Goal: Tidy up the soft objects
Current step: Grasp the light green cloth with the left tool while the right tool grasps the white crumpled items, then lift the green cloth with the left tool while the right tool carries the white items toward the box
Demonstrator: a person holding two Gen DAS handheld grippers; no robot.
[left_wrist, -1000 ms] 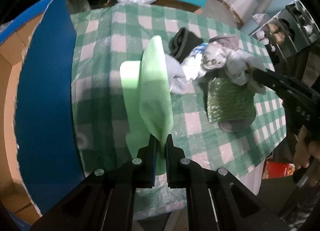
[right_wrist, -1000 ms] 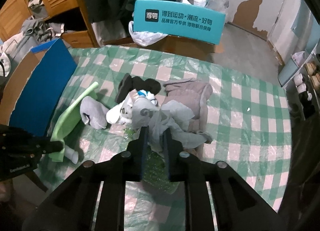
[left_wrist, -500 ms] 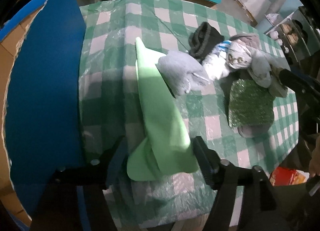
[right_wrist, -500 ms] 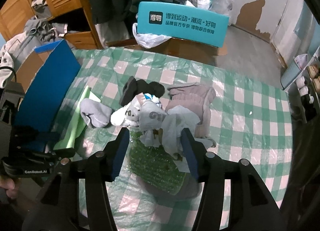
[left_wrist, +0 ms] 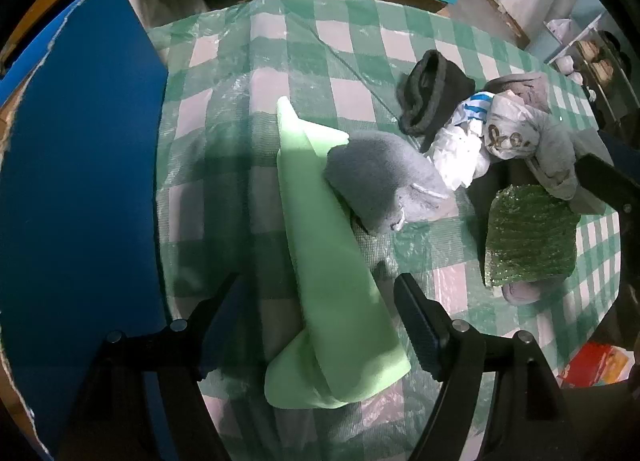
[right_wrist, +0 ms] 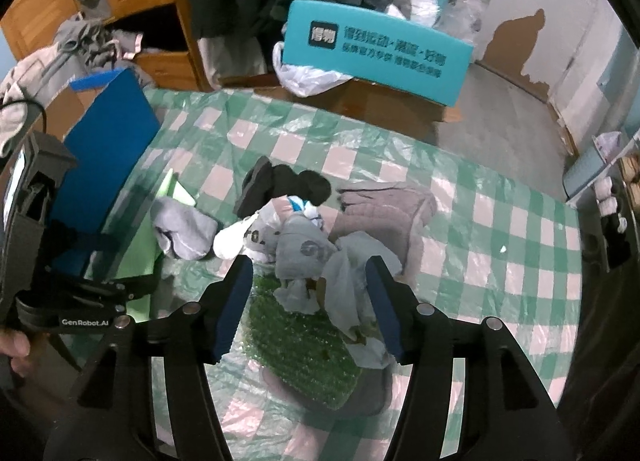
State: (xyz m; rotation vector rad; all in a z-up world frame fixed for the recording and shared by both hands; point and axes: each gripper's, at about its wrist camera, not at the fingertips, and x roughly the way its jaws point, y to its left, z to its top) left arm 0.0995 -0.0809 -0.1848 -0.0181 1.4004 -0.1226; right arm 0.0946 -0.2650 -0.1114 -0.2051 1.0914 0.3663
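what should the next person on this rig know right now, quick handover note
Left claw: open, jaws just widened, light green cloth lies loose between them on the checked tablecloth.
Right claw: open, jaws just widened, above the pale grey garment on the green scrubby pad.
Grey sock overlaps the cloth; black sock and the rest are heaped together.
Done: nothing visibly sorted. Left: the whole pile.

Dim indoor light, bluish cast. Heavy fisheye warp, black vignette corners. Soft shadows under fingers (left_wrist: 416,321); glare on surface (right_wrist: 500,221).
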